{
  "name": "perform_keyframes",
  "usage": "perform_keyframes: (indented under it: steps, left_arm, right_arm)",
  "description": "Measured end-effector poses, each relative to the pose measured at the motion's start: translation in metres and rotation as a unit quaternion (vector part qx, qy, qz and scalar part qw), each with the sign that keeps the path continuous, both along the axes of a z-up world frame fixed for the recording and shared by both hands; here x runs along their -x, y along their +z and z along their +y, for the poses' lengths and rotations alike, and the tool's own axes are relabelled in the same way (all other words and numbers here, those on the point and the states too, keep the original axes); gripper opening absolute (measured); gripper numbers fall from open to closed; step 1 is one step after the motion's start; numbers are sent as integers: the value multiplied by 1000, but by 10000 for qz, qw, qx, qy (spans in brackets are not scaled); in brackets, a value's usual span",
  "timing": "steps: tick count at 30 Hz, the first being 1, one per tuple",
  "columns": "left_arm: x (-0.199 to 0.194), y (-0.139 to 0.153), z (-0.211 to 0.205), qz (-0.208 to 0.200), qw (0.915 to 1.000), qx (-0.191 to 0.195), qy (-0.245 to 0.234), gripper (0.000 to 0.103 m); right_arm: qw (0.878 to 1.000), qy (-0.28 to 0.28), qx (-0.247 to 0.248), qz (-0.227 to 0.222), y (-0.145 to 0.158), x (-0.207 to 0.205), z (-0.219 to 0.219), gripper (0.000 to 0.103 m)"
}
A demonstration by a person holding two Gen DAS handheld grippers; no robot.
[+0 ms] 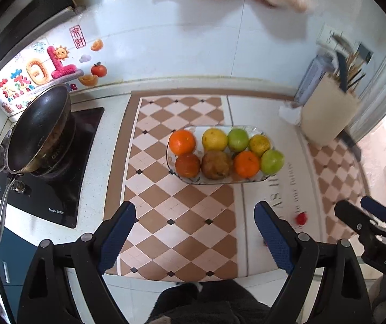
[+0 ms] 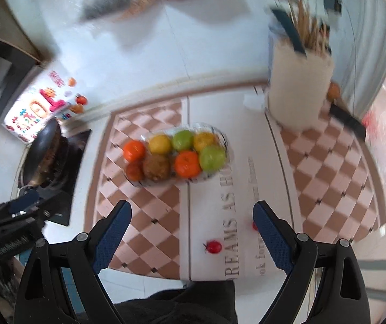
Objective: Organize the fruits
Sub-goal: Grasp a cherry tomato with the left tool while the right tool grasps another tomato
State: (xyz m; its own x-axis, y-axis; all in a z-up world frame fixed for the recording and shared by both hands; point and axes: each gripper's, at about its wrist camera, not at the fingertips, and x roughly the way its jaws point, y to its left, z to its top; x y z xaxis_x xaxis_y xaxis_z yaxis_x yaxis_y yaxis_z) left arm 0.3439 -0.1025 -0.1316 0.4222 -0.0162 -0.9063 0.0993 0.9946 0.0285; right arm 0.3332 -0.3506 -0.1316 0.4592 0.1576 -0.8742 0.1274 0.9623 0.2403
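A clear glass tray (image 1: 209, 182) on the checkered mat holds several fruits in two rows: oranges (image 1: 182, 142), a lemon (image 1: 214, 139), green apples (image 1: 272, 161) and a brown pear (image 1: 216, 164). The tray (image 2: 226, 140) shows blurred in the right wrist view. My left gripper (image 1: 195, 210) hovers open and empty over the mat in front of the tray. A small red fruit (image 1: 300, 218) lies on the white strip to its right. My right gripper (image 2: 193, 208) is open and empty, with the small red fruit (image 2: 214, 247) lying between its fingers on the mat below. A second one (image 2: 255, 226) peeks from behind the right finger.
A black wok (image 1: 39, 135) sits on the dark hob (image 1: 58, 194) at the left. A cream utensil holder (image 1: 327, 113) with knives and chopsticks stands at the back right. The counter's front edge runs just beneath the grippers, above a person's dark clothing (image 1: 206, 302).
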Motion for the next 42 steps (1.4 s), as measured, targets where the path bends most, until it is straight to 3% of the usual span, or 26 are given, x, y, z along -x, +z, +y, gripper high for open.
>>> perform_keyframes:
  steps: [2, 8, 13, 18, 23, 25, 26, 30, 34, 38, 42]
  left_arm:
    - [-5, -14, -5, 123, 9998, -138, -59, 90]
    - [-18, -63, -30, 443, 9965, -608, -352, 90]
    - [-24, -119, -70, 1117, 9877, -642, -882, 90]
    - [-15, -168, -114, 1894, 9678, -467, -1591, 90]
    - [-3, -202, -144, 2366, 9478, -340, -2113, 90]
    - [-2, -211, -150, 2495, 9434, -264, -2169, 90]
    - [-1, -215, -152, 2534, 9419, -246, -2191, 88]
    - [-1, -223, -159, 2636, 9367, -242, -2292, 61]
    - [1, -225, -164, 2606, 9346, -166, -2414, 51]
    - [3, -223, -172, 2590, 9311, -97, -2566, 32]
    - [3, -223, -173, 2550, 9304, -107, -2632, 28]
  right_arm:
    - [9994, -83, -176, 269, -28, -2, -10, 74]
    - [9923, -527, -568, 969, -112, 0, -43, 47]
    - [9837, -1049, -673, 1299, -158, 8, -82, 46]
    - [9795, -1296, -608, 1417, -174, 13, -106, 46]
    - [9749, -1527, -733, 1446, -177, 17, -124, 46]
    - [9729, -1583, -773, 1498, -180, 19, -128, 46]
    - [9719, -1612, -803, 1516, -181, 20, -130, 47]
    - [9697, -1691, -839, 1553, -183, 22, -134, 47]
    - [9682, -1764, -849, 1557, -183, 24, -138, 47]
    - [9684, -1782, -816, 1545, -182, 23, -138, 47]
    - [9696, -1752, -766, 1530, -180, 20, -138, 47]
